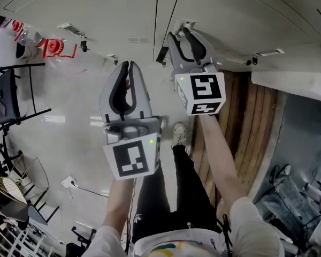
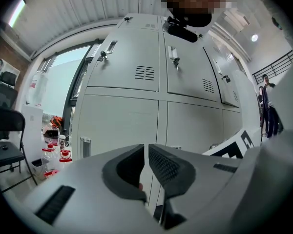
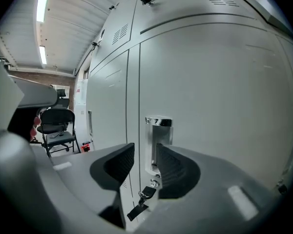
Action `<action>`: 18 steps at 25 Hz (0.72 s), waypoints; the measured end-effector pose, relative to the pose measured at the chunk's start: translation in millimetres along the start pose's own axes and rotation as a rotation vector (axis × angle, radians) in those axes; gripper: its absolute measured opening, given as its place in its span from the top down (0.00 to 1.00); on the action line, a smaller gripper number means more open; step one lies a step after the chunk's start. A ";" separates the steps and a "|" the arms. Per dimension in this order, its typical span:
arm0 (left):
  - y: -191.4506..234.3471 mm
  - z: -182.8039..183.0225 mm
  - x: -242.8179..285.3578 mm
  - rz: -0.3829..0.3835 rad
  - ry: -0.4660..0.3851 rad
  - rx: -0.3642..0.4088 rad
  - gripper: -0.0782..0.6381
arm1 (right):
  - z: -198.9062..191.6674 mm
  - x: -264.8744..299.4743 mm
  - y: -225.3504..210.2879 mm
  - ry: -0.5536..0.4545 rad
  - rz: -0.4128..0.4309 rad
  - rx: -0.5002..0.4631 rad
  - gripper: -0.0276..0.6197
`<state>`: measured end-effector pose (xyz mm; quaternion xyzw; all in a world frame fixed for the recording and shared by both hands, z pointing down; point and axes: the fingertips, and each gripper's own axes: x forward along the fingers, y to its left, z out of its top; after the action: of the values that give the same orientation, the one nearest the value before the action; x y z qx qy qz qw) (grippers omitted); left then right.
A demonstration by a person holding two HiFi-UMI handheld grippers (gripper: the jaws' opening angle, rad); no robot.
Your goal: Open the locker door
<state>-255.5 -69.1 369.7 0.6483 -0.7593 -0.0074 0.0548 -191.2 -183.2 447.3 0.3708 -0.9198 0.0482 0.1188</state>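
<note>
A wall of grey lockers fills the right gripper view. On one door is a recessed chrome handle, and below it a key with a dark tag hangs in the lock. My right gripper is open, and the handle shows in the gap just beyond its fingertips, with no pad pressing on it. In the head view the right gripper reaches up to the locker face beside a door seam. My left gripper hangs lower and to the left, shut and empty. Its jaws point at the lower lockers.
A black folding chair and red-capped bottles stand at the left. A wooden strip runs along the floor on the right. The person's leg and shoe are below the grippers. Two people stand far right.
</note>
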 end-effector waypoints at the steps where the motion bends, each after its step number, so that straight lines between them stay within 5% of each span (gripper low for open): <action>1: 1.8 -1.0 -0.8 0.003 0.001 -0.002 0.86 | -0.6 1.8 0.4 0.003 0.001 0.000 0.76; 18: 17.4 -4.4 -5.8 0.013 -0.005 -0.030 0.86 | -0.5 10.1 7.7 0.015 0.024 -0.006 0.76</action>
<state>-271.3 -60.4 375.1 0.6425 -0.7634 -0.0199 0.0628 -203.5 -184.4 450.3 0.3592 -0.9233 0.0495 0.1265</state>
